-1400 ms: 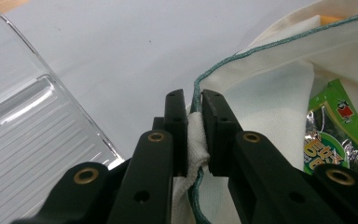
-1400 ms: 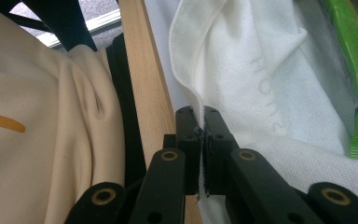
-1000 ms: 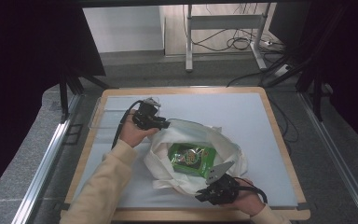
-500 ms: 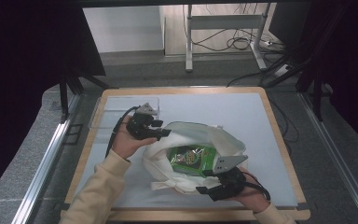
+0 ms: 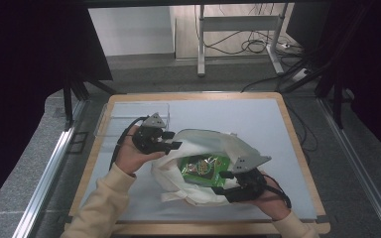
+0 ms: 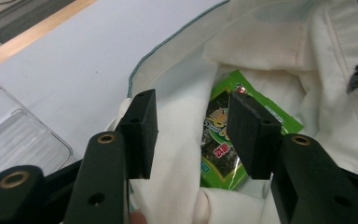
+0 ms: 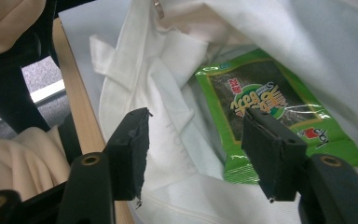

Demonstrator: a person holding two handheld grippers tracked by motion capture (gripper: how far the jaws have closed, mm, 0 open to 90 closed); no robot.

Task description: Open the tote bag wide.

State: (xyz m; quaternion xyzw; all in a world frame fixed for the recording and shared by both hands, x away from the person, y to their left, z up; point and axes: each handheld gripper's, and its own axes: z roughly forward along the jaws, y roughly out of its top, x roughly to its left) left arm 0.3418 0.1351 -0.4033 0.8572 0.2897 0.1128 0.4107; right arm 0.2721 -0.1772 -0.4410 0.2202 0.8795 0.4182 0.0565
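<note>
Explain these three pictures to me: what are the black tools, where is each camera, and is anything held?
A person holds a two-jaw tool in each hand: the left gripper and the right gripper. One camera looks down from above; the other two ride on the grippers and look along their black jaws. On the table lies a white cloth bag with a green snack packet inside, and a clear tray beside it. Both pairs of jaws stand apart over the bag's mouth, having just closed a little, and hold nothing.

cream sleeves [image 5: 104,198], black claws with brass-ringed screw holes, grey three-cornered plates.
</note>
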